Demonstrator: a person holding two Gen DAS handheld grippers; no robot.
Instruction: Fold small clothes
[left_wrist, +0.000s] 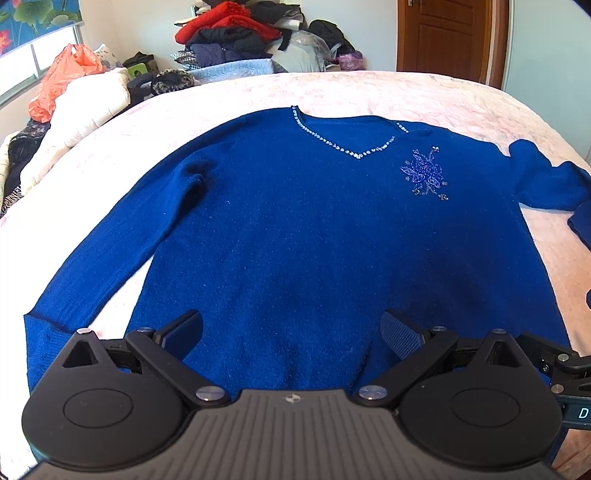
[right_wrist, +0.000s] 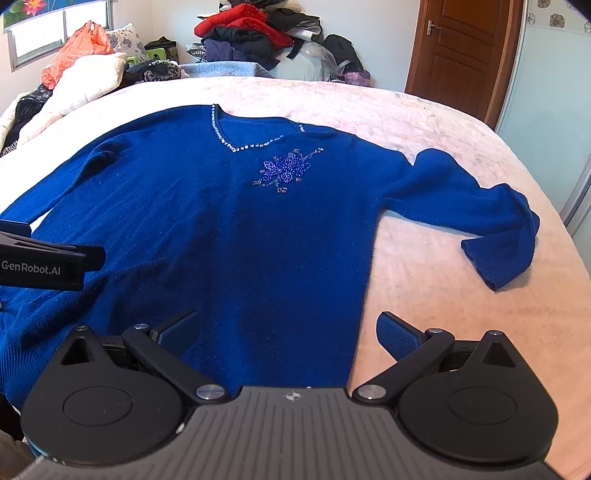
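On the bed (left_wrist: 424, 96) the sweater (left_wrist: 288, 221) lies flat; left gripper (left_wrist: 291, 332) and right gripper (right_wrist: 288, 332) hover spread, empty; pinch the 6 o'clock hem evenly.

"GenRobot.AI" on left gripper (right_wrist: 51, 258) body.

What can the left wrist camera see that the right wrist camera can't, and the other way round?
Only the left wrist view shows the left sleeve all the way to its cuff, and the open left gripper from behind.

Only the right wrist view shows the whole right sleeve, bent back on the bed, the door handle, and the open right gripper.

Both show the blue sweater lying flat on the pink bedspread, its beaded flower, the clothes pile and the orange bag.
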